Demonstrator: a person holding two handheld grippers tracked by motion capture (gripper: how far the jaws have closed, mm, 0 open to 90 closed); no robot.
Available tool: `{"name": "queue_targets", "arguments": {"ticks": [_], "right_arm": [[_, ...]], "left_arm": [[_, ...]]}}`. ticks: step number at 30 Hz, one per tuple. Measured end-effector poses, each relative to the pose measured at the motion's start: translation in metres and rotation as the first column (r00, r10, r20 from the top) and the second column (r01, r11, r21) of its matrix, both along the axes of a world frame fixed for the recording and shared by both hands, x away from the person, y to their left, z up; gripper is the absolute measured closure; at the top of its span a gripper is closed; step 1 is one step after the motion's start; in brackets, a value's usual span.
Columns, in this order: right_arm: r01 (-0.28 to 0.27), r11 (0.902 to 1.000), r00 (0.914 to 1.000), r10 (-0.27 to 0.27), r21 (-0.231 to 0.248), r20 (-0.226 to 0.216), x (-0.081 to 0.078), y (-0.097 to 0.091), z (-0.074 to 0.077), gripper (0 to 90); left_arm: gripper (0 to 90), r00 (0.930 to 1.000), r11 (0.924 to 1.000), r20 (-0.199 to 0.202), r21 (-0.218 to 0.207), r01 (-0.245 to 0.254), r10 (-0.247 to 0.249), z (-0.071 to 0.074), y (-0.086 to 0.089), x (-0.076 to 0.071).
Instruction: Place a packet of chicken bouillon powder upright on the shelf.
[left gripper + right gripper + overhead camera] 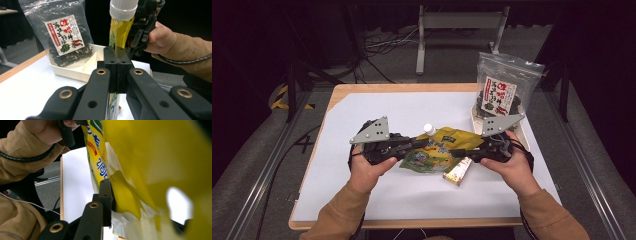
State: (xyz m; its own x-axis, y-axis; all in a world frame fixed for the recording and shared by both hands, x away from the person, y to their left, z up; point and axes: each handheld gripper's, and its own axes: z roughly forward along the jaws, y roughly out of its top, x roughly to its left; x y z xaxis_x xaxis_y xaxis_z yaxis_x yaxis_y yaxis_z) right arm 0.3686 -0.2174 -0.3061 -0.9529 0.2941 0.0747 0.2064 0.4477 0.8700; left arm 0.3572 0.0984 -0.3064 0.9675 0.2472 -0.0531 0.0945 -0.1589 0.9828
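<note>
A yellow spouted pouch (437, 147) with a white screw cap (428, 128) is held just above the white table between both grippers. My left gripper (424, 144) is shut on the pouch's left edge; in the left gripper view its jaws (117, 57) pinch the yellow film (122, 31) below the cap (123, 8). From the right, my right gripper (454, 152) grips the other side. The right gripper view has the pouch (155, 165) lying against the one visible jaw of my right gripper (120, 202); the other jaw is hidden behind it.
A clear bag of dark dried food (502, 90) stands in a white divided tray (474, 120) at the back right. A small yellow and red box (458, 171) lies on the white table cover (412, 195) under the pouch. The wooden table edge (402, 223) runs along the front.
</note>
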Motion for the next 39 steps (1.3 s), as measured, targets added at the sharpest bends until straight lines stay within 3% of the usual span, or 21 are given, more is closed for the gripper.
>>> {"name": "queue_targets", "arguments": {"ticks": [6, 12, 19, 31, 39], "right_arm": [[-0.004, 0.9998, 1.0, 0.004, -0.02, -0.002, -0.003, -0.005, 0.008, 82.7], [0.028, 0.9984, 0.9995, -0.028, -0.05, -0.011, -0.005, -0.016, 0.022, 83.8], [0.077, 0.9932, 0.9966, -0.074, -0.087, 0.035, -0.008, -0.033, 0.043, 83.9], [0.16, 0.9775, 0.9859, -0.151, -0.138, 0.072, -0.006, -0.06, 0.069, 84.0], [0.224, 0.962, 0.9728, -0.21, -0.157, 0.098, -0.002, -0.075, 0.08, 84.0]], "left_arm": [[88.5, 0.9999, 0.9998, 0.004, 0.013, -0.012, 0.012, -0.002, -0.002, 0.001], [77.8, 0.9992, 0.999, -0.013, 0.025, -0.037, 0.037, -0.005, -0.003, 0.004], [69.8, 0.9983, 0.9978, -0.004, 0.031, -0.058, 0.059, -0.004, 0.002, 0.004], [60.2, 0.9931, 0.9908, 0.0, 0.068, -0.117, 0.117, -0.01, 0.011, 0.009], [54.6, 0.9884, 0.9849, -0.016, 0.088, -0.149, 0.151, -0.016, 0.015, 0.014]]}}
